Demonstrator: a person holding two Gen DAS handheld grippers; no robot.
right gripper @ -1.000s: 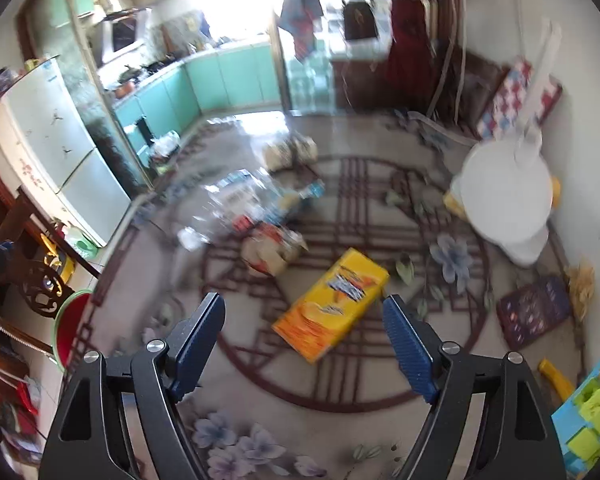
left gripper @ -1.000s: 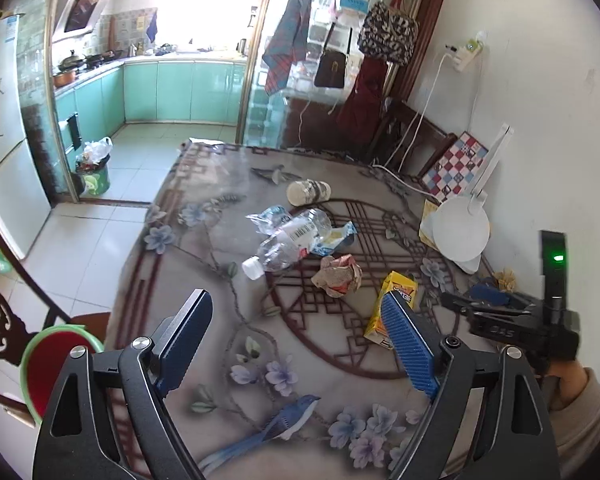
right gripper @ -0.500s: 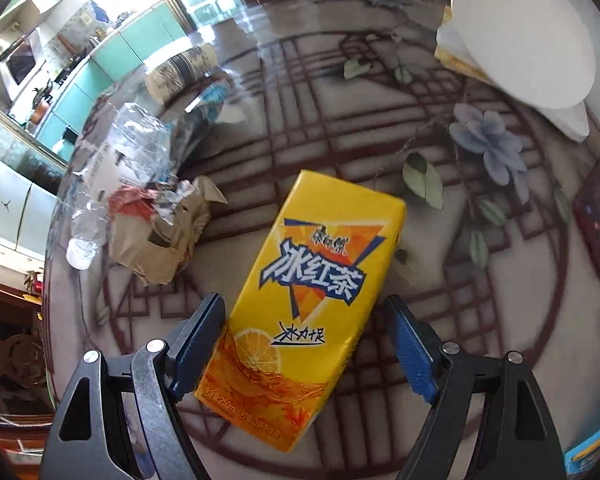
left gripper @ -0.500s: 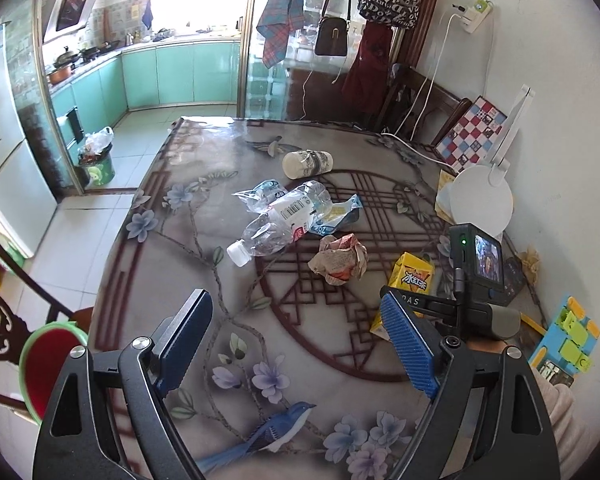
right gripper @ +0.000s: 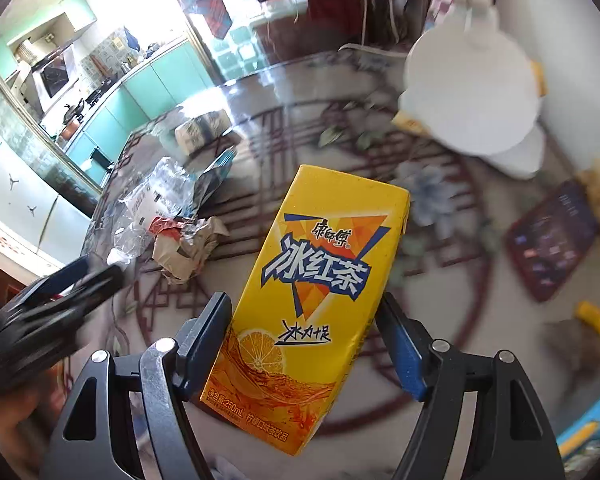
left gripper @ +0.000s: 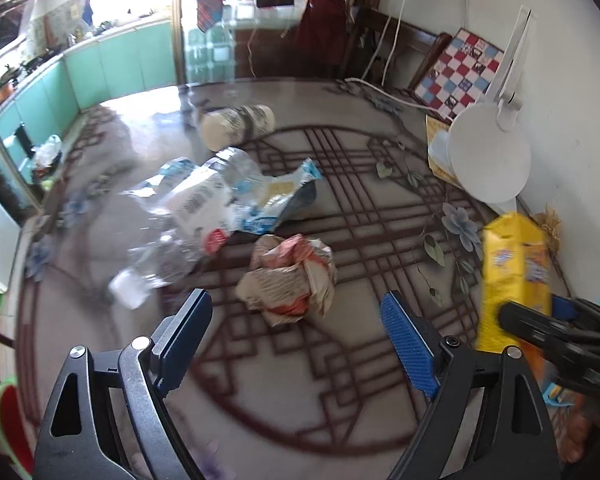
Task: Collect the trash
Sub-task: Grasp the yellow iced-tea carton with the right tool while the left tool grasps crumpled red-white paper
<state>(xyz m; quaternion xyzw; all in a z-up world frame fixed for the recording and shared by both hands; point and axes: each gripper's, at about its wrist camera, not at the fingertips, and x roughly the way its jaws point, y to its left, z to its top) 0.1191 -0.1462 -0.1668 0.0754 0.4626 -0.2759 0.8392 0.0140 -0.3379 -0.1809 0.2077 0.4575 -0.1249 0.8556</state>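
Observation:
My right gripper [right gripper: 306, 332] is shut on a yellow iced-tea carton [right gripper: 316, 300] and holds it tilted above the table; the carton [left gripper: 514, 276] and that gripper [left gripper: 556, 328] also show at the right of the left wrist view. My left gripper [left gripper: 296, 330] is open and empty, just short of a crumpled paper wrapper [left gripper: 290, 280]. Beyond the wrapper lie a crushed clear plastic bottle [left gripper: 188, 216], a blue-white snack bag [left gripper: 280, 196] and a lying cup [left gripper: 238, 126]. The wrapper [right gripper: 188, 246] and bottle [right gripper: 148, 204] show left of the carton.
The glass-topped table [left gripper: 340, 400] has a floral pattern. A white round lamp [left gripper: 488, 160] and a checkered board [left gripper: 458, 72] stand at the right by the wall. A dark booklet [right gripper: 552, 240] lies at the right. A red-green bin [left gripper: 8, 420] stands on the floor at left.
My right gripper closed on the yellow carton and lifted it off the table. My left gripper moved forward and down toward the crumpled wrapper.

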